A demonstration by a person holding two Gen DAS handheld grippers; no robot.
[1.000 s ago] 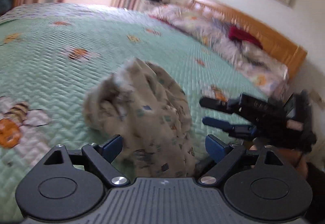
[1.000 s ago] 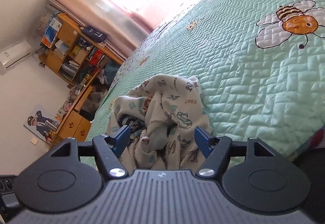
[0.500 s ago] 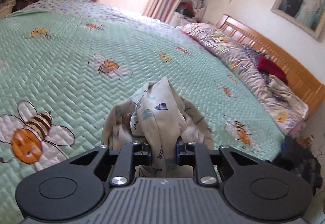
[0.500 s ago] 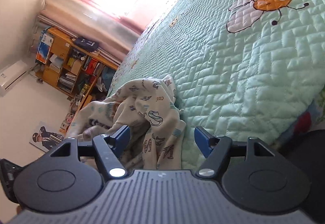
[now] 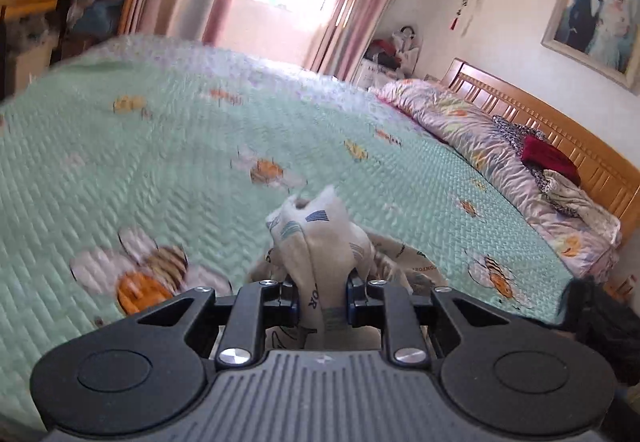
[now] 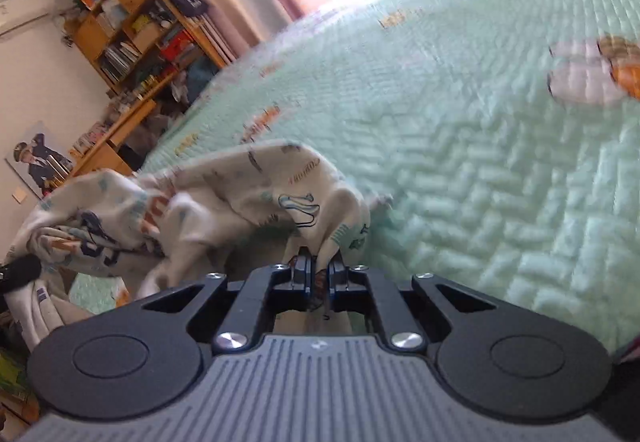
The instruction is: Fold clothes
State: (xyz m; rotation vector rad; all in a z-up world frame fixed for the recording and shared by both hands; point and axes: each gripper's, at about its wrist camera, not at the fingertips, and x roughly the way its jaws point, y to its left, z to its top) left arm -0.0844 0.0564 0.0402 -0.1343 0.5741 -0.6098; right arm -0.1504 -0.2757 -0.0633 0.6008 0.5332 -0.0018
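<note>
We are holding one garment (image 5: 320, 238), a cream printed piece, with both pairs of tongs. Left tongs (image 5: 322, 300): drawn in narrow, pinching a thick bunch of cloth that is standing up between the blue pads. Right tongs (image 6: 319, 280): also drawn in narrow, gripping a thinner fold at another part of the same garment (image 6: 224, 193).

Location: the garment is hanging and bunching over the near edge of the bed (image 5: 180, 161), above the green quilted bee-print cover; whether any part is touching the cover, we cannot tell.

Progress, as we are judging it: early. Both grips are made, but no fold is showing. The cloth is crumpled, not spread flat, and no edges are lined up. Left to do: pulling it taut, laying it out on the bed, then making the folds.

Orientation: in the right wrist view the garment is stretching from the right tongs away to the left and slightly upward, so its long axis is running roughly across the picture, between the two grips. Which end is collar or hem we cannot tell; both views are motion-blurred.
</note>
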